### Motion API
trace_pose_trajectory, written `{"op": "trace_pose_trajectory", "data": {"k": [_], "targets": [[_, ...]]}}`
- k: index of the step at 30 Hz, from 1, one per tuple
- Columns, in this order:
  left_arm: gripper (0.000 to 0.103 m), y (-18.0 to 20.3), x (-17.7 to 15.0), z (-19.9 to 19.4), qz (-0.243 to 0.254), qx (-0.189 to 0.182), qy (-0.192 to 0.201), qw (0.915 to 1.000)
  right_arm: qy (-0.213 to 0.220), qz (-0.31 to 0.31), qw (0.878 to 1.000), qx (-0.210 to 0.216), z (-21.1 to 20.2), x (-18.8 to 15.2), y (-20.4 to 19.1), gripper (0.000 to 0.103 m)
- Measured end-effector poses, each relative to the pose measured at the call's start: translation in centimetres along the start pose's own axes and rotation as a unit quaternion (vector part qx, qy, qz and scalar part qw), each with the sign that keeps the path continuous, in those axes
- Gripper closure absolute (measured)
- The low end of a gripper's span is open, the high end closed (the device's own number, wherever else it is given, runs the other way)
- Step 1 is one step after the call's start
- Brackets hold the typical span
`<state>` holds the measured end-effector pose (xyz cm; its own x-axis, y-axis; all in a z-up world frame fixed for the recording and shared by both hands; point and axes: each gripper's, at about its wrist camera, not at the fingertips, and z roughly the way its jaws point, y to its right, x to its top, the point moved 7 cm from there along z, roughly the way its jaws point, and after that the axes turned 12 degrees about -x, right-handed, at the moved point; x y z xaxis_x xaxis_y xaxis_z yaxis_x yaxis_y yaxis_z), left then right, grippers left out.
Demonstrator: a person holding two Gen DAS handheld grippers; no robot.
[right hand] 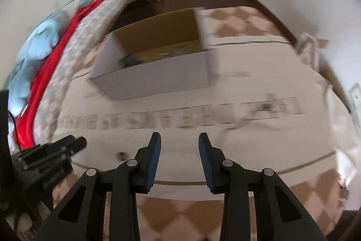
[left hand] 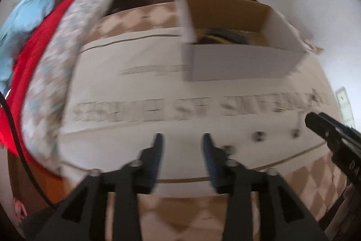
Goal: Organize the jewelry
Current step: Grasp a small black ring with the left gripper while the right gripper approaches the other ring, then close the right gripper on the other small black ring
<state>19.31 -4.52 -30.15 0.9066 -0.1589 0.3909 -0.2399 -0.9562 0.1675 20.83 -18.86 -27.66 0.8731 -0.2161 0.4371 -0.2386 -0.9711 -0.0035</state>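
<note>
An open white cardboard box (left hand: 239,60) with a brown inside stands on a white printed sheet (left hand: 135,92); dark and gold jewelry lies in it, blurred. The box also shows in the right wrist view (right hand: 158,73). Small jewelry pieces (left hand: 258,136) lie on the sheet to the right of my left gripper (left hand: 182,139), which is open and empty. My right gripper (right hand: 179,139) is open and empty above the sheet (right hand: 248,139). A thin chain-like piece (right hand: 261,107) lies on the sheet ahead and to the right. Both views are blurred.
A patterned pillow (left hand: 56,73), red cloth (left hand: 33,55) and blue cloth (left hand: 20,22) lie along the left. The right gripper shows at the left view's right edge (left hand: 334,137); the left gripper at the right view's left edge (right hand: 52,157). A checkered cover (right hand: 180,214) lies under the sheet.
</note>
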Motion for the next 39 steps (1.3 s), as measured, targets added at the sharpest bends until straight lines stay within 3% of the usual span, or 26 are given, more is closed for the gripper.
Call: {"op": "trace_pose_trajectory", "data": {"k": [7,8,11,23,28,34,39], "targets": [[0.062,3.6,-0.6,2.3,0.043,0.014,-0.014,0.9989,-0.005,0.027,0.999,-0.029,0.1,0.3,5.0,0.067],[0.066,3.7,-0.8,2.4,0.045,0.015,-0.014,0.9988,-0.004,0.029,0.999,-0.028,0.1,0.4,5.2,0.067],[0.094,3.8,-1.1,2.8,0.052,0.020,-0.015,0.9983,-0.002,0.034,0.999,-0.024,0.2,0.6,5.3,0.067],[0.094,2.7,-0.7,1.1,0.057,0.029,0.015,0.9978,0.012,0.015,1.000,0.008,-1.3,1.3,1.8,0.067],[0.094,-2.0,0.0,-1.4,0.037,0.055,0.035,0.9972,0.001,-0.010,0.999,0.037,-1.4,0.5,-1.0,0.067],[0.094,-7.5,-0.7,-2.5,0.005,0.090,0.031,0.9954,-0.020,-0.052,0.996,0.063,0.2,-1.6,-5.4,0.067],[0.094,-9.7,-1.3,-2.9,-0.017,0.098,0.030,0.9946,-0.025,-0.086,0.995,0.053,1.7,-2.8,-8.4,0.067]]}}
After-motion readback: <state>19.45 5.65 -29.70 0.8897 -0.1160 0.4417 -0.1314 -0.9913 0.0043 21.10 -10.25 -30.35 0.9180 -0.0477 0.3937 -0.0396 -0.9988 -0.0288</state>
